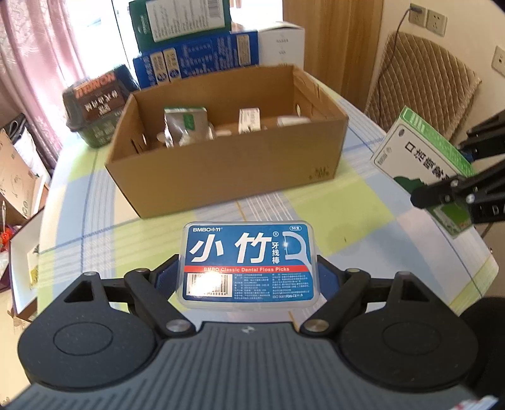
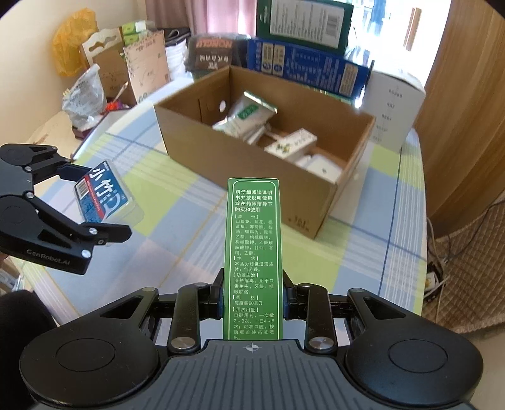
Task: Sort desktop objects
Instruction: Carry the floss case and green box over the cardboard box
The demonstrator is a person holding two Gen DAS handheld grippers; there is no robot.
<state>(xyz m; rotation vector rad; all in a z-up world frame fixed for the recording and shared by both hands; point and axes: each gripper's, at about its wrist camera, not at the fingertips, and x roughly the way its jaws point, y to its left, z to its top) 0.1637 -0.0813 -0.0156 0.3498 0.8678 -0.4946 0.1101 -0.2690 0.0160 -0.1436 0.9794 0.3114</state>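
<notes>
A clear, round-cornered plastic floss pick case [image 1: 249, 265] with a glossy blue label is clamped flat between the blue-padded jaws of the left gripper [image 1: 249, 277], which stand wide across its breadth. It is held above the checked tablecloth [image 1: 331, 202], in front of the open corrugated cardboard box [image 1: 221, 170]. A slim, rectangular green carton [image 2: 252, 252], matt and printed with white text, is gripped edge-on by the right gripper [image 2: 252, 302], whose jaws are pinched narrowly on its sides. It too is carried clear of the cloth, short of the box. Crumpled foil sachets [image 2: 246, 115] and small white packets [image 2: 292, 145] are seen lying inside the box. Stiff blue [image 1: 195, 60] and green [image 1: 180, 19] printed cartons are stacked behind it.
</notes>
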